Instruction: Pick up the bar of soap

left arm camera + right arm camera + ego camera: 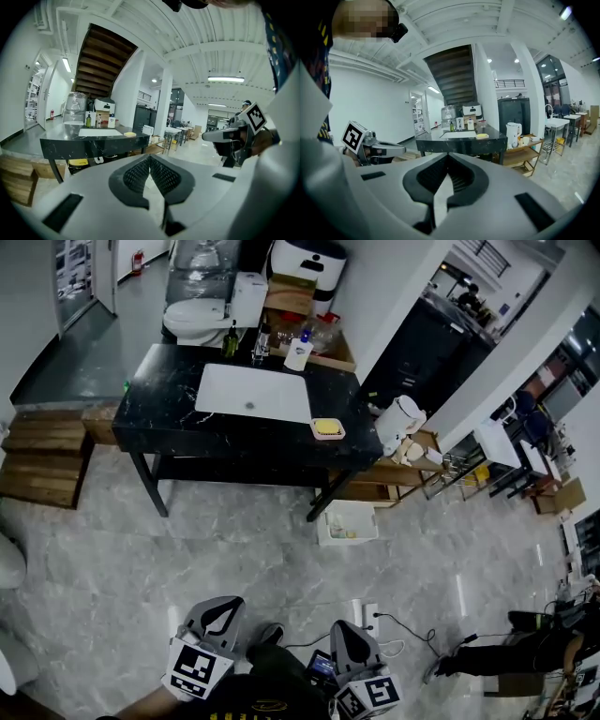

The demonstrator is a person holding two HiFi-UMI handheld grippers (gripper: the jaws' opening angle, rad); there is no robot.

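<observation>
Fingers (135,174) of the left gripper (150,158) are seen pressed together, their ribbed black pads meeting at a point with nothing between them. The right gripper (447,157) is likewise closed and empty, its textured fingers (461,180) joined at the tip. Both grey-bodied grippers are held over the floor (187,540), which is laid in glossy grey veined stone, well apart from the worktop (159,409). That worktop is a black slab with white marbling, carried on dark legs. Stepped wooden pallets (42,456) are stacked at its left end. A white rectangular sink (253,392) is set into it. A white kettle (401,418) stands just beyond its right end. At the back edge a green bottle (231,339) and a white bottle (299,353) stand upright. The bar of soap (327,427), a small yellow rectangle, lies in a pink dish (341,433) on the worktop, just right of the sink's front corner.
</observation>
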